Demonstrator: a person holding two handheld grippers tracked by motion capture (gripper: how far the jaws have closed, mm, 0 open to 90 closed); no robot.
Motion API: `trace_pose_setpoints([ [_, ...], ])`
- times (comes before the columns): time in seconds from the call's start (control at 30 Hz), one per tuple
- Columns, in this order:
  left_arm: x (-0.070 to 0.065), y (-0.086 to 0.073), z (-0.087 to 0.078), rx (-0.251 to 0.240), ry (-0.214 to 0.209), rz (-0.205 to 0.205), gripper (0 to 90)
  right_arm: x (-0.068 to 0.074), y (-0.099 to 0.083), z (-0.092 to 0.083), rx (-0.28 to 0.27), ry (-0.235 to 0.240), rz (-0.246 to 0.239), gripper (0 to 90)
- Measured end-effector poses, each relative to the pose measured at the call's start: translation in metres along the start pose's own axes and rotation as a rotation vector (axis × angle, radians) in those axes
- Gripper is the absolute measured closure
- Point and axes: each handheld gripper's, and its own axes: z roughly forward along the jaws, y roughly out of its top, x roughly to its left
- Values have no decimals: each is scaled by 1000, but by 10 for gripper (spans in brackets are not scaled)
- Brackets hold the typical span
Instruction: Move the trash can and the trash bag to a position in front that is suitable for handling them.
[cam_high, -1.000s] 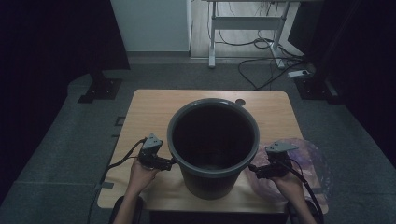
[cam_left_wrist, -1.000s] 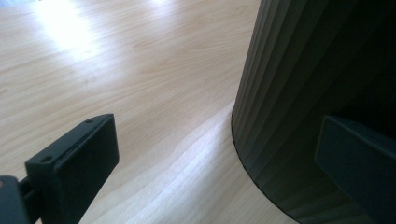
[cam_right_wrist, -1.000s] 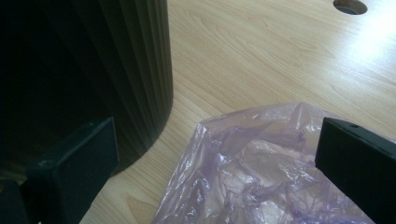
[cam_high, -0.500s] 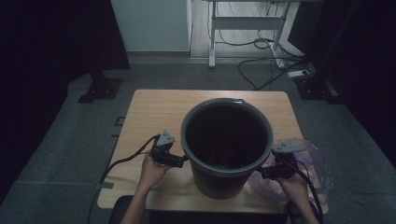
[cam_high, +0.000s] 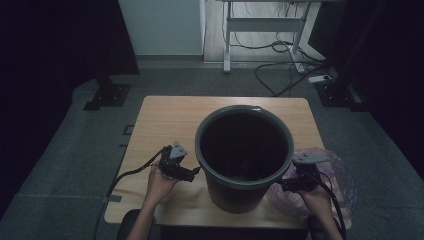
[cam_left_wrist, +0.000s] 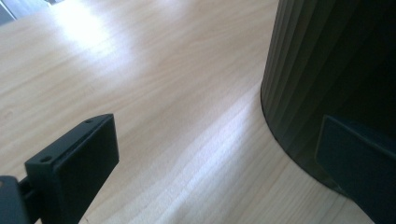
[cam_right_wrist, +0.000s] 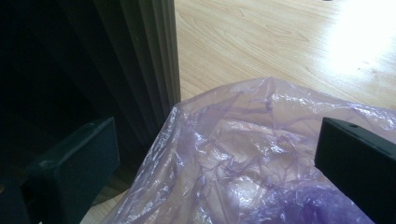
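Grey bin (cam_high: 244, 155) sits mid-table (cam_high: 165, 120) and has slid right and a bit away since a second ago, with both hands trailing along. Left gripper (cam_high: 194, 173) is wide open, holding nothing, at the bin's left wall. Right gripper (cam_high: 286, 186), also wide open and empty, hangs over the purple bag (cam_high: 336, 172) beside its right wall.
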Motion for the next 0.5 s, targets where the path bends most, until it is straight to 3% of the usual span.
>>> trace_pose_setpoints([
  [0.07,4,-7,3,10,-20,-37,0,-1,-1,0,-1,-1,1,0],
  [0.3,24,-37,8,62,13,-106,0,-4,-2,-1,-3,-9,7,0],
  [0.4,31,-46,10,72,25,-127,0,-6,-2,0,4,-14,6,0],
  [0.5,34,-52,13,101,44,-119,0,-8,-4,0,8,-25,5,0],
])
